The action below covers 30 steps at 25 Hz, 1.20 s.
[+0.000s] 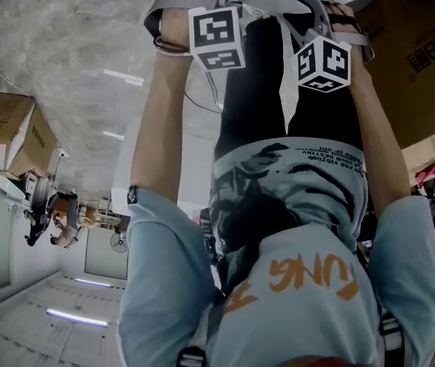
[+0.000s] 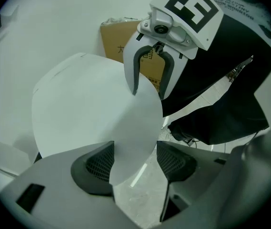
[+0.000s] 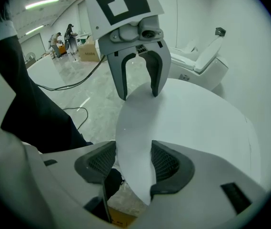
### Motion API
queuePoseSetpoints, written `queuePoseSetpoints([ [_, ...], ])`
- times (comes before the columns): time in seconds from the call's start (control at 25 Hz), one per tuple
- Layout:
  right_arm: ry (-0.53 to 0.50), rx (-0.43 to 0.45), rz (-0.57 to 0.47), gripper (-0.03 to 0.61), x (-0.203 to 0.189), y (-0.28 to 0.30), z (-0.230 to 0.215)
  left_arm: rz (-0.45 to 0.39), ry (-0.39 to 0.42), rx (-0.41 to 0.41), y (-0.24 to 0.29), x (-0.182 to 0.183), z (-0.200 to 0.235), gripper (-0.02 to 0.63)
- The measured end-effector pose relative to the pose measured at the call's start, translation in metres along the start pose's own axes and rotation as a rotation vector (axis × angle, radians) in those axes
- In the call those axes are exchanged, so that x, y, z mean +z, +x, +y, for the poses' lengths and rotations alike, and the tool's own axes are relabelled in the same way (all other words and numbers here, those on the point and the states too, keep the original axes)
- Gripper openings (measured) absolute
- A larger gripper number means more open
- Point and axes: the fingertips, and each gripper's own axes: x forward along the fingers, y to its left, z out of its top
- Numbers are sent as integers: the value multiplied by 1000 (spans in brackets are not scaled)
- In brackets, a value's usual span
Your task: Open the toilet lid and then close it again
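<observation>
Left tongs [image 2: 134, 163] stand wide open. The rim of the white toilet lid [image 2: 87, 109] sits between them, leaning on one pad. Right tongs [image 3: 133, 161] are wide too, around the same rim, not pinching. I think the lid is stiff, smooth and slippery, so I would hold its rim gently.
</observation>
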Motion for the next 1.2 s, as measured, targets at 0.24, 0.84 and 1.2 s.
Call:
queuePoseSetpoints([
  [0.24,3,2,8,247,-4,-5,7,19,-24,4,-2,7,-8,286],
  [0.84,207,-134,-199,22,93,-119,-62,-271,-671,373,-148,42,41,26],
  [1.2,555,-216,-367,14,134,-216,-96,-459,-980,671,-295,28,88,26],
])
